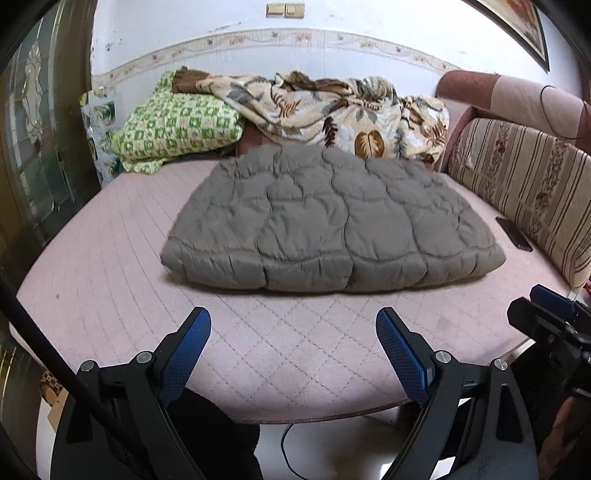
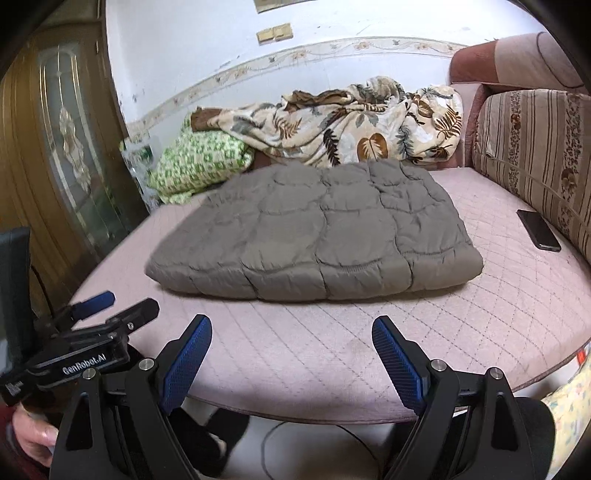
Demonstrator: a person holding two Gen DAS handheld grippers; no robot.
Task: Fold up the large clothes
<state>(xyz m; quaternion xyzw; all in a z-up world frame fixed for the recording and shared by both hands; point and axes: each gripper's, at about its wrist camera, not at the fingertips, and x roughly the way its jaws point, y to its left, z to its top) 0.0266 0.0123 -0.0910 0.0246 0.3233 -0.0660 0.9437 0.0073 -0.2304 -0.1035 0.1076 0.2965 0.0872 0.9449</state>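
Basically, largest first: pink quilted bed cover (image 1: 110, 266) stretches ahead of both my grippers, bare right under the fingers. Striped cushion back (image 1: 524, 192) runs along my right side. Ahead and centred lies the grey padded garment (image 1: 332, 225), a puffy quilted coat or duvet-like piece, lying as a thick flat slab, its near edge well ahead of my fingertips. Beyond it, a leaf-print blanket (image 1: 332, 110) heaped against the wall, and a green patterned blanket (image 1: 177, 129) ahead-left of that.

My left gripper (image 1: 293, 347) is spread wide, holding nothing, hovering over the near bed edge. My right gripper (image 2: 291, 354) is the same: fingers apart, nothing between them.

Handling guess: the garment looks soft, bulky, light for its size, with a slick shell, so it would likely slip and spring back. I'd pinch deep at the near corners or the stitched seam lines, not the puffed middle, one corner per gripper.

View differences: the right wrist shows the whole black phone (image 2: 539, 230) ahead-right beside the cushion, the left gripper with its GenRobot.AI label, and my hand (image 2: 31, 435) on it. The left wrist clips the phone but shows the wall switches and a picture frame (image 1: 517, 26) up right.
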